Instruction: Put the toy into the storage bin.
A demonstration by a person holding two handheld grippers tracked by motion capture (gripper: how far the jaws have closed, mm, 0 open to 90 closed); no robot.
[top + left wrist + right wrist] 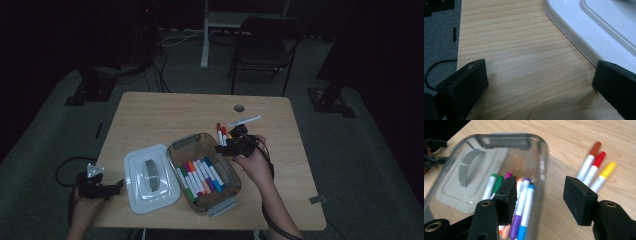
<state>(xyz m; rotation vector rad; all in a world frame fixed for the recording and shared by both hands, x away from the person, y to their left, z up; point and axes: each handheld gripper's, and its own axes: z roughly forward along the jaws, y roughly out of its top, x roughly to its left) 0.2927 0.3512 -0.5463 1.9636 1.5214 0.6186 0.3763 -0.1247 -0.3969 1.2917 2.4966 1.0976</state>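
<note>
High view: wooden table [165, 112] in a dim room, seen from above. Near the middle, a clear plastic box [204, 172] with a row of coloured markers [200, 177] lying side by side inside. Just left of it and touching its edge, a white lid [151, 178] lying flat, with a grey handle in its middle. Beyond the box's far right corner, three loose markers [222, 134] on the bare wood, red and orange caps pointing away. Right gripper [226, 148] held in a hand above the box's far right rim, right beside those loose markers, jaws apart with nothing between them. Left gripper [118, 184] held low at the table's near left edge, just left of the lid, cable trailing off to the floor. Dark folding chair [262, 42] beyond the table.

Left gripper view: two black jaws set wide apart over bare wood grain, nothing gripped. White lid [584, 32] at upper right, its rim close to the right-hand jaw.

Right gripper view: black jaws parted and empty. One jaw over the clear box [499, 170], above purple, blue, green and orange markers [522, 205] inside. Other jaw over the table, just short of the three loose markers [596, 168] with orange, red and yellow caps. Picture slightly blurred.
</note>
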